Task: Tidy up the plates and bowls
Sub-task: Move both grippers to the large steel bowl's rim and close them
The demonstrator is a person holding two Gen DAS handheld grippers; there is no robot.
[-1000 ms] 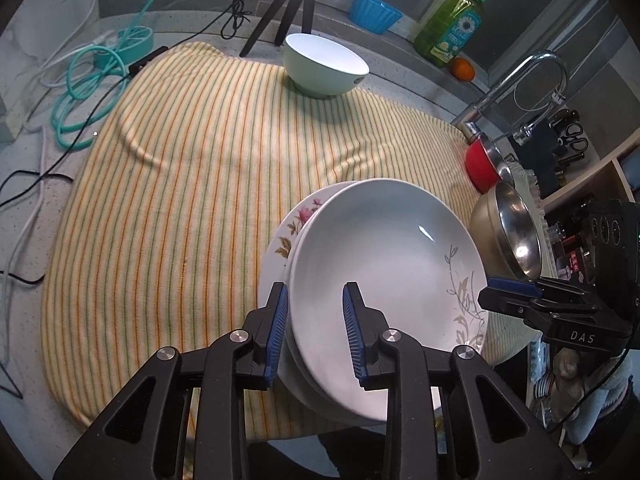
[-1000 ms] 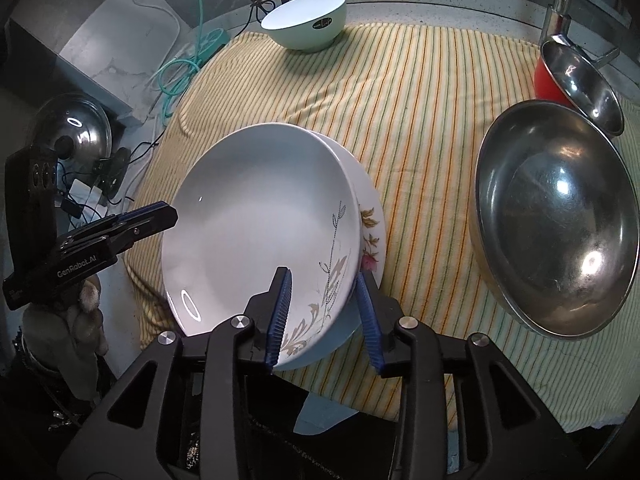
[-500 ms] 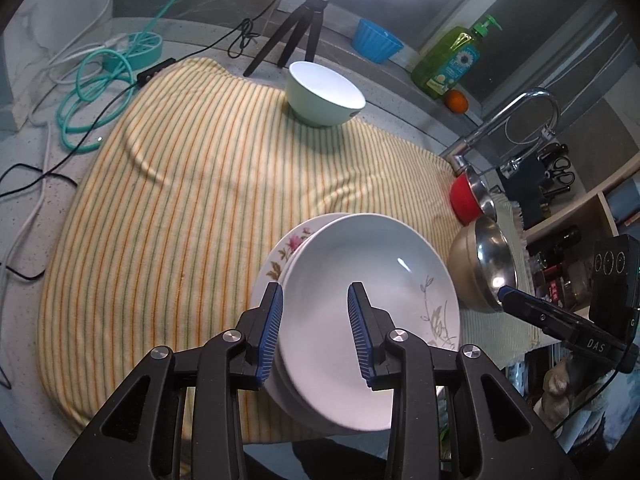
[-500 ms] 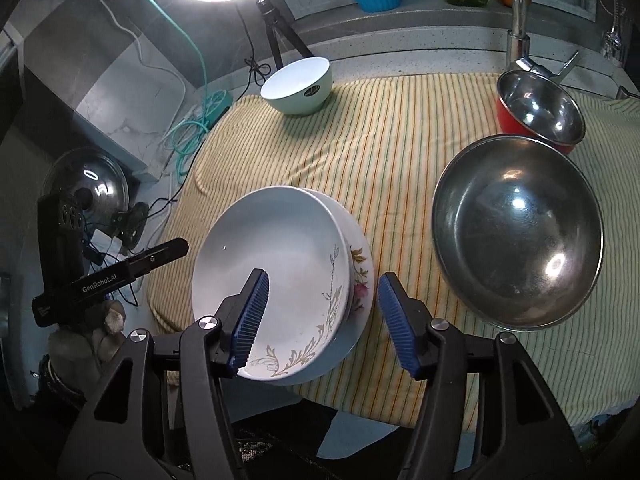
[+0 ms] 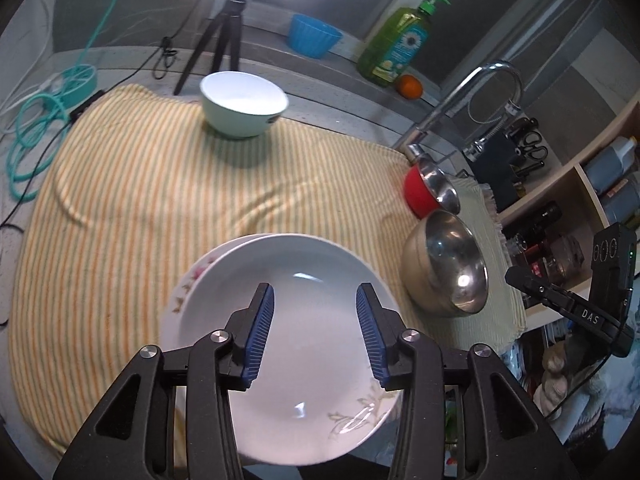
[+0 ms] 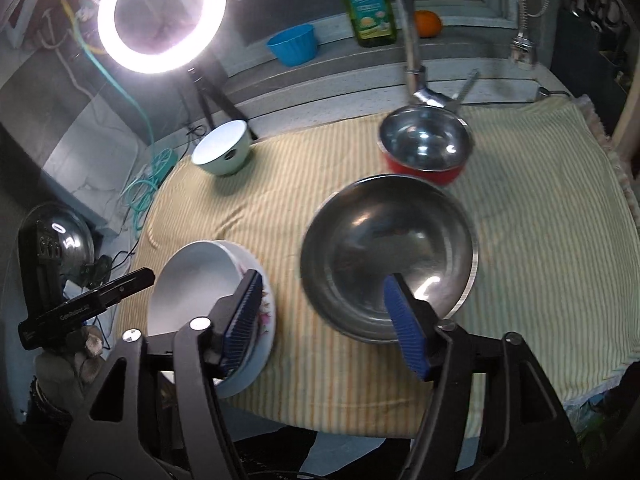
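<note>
A white deep plate with a leaf print (image 5: 304,312) sits stacked on a floral plate (image 5: 188,292) at the cloth's near edge; the stack also shows in the right wrist view (image 6: 192,280). My left gripper (image 5: 314,336) is open and empty above the white plate. My right gripper (image 6: 324,320) is open and empty, between the stack and a large steel bowl (image 6: 390,248). A mint bowl (image 5: 242,106) stands at the far side. A red-sided steel bowl (image 6: 424,146) sits behind the large steel bowl.
A striped yellow cloth (image 5: 140,184) covers the counter. A faucet (image 5: 476,92), soap bottle (image 5: 396,48), orange (image 5: 410,86) and blue cup (image 5: 314,40) line the back. A ring light on a tripod (image 6: 160,16) and teal cables (image 5: 32,136) stand at the left.
Both grippers let go of the white plate's rim, opened wide and drew back and up. The white plate now rests on the floral plate.
</note>
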